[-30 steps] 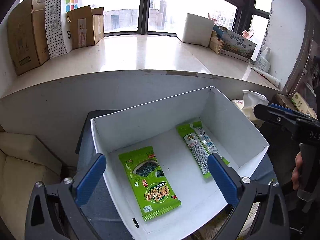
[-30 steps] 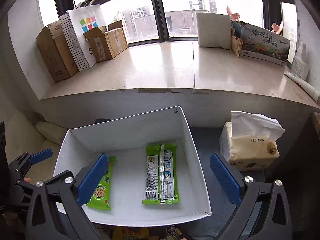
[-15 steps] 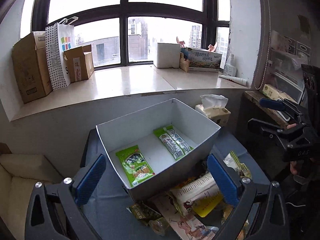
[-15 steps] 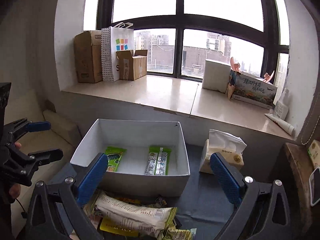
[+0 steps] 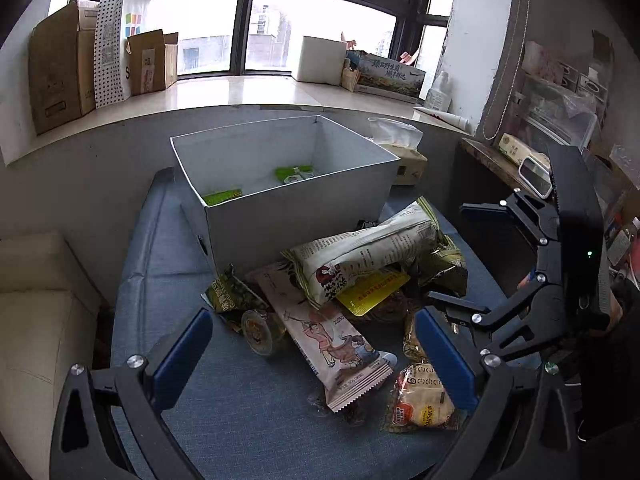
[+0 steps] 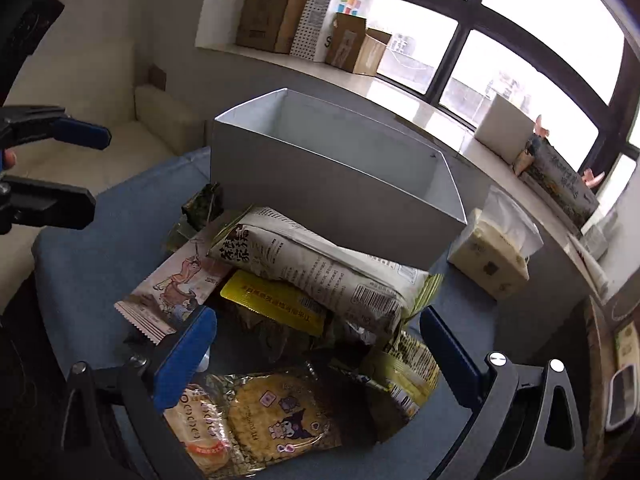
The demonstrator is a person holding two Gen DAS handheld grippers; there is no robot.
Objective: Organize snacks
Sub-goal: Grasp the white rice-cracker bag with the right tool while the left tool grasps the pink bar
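Note:
A white open box [image 5: 296, 208] stands on the blue table with two green snack packs [image 5: 294, 172] inside; it also shows in the right wrist view [image 6: 336, 184]. A heap of snacks lies in front of it: a long newsprint-patterned bag [image 5: 360, 256] [image 6: 320, 268], a pink cartoon pack [image 5: 328, 340], a yellow pack [image 6: 276, 304] and a clear biscuit pack [image 6: 276, 412]. My left gripper [image 5: 312, 364] is open and empty above the heap's near side. My right gripper [image 6: 316, 356] is open and empty, low over the biscuit pack; it also shows in the left wrist view [image 5: 456, 256].
A tissue box [image 5: 400, 152] [image 6: 492, 256] stands right of the white box. Cardboard boxes [image 5: 60, 76] and a paper bag line the window sill. A cream cushion [image 5: 36, 320] lies left of the table. A cluttered shelf [image 5: 532, 152] stands at the right.
Both grippers have pulled back from the white box and dropped toward the snack heap in front of it. The right gripper has tilted down over the biscuit pack. Both stay open.

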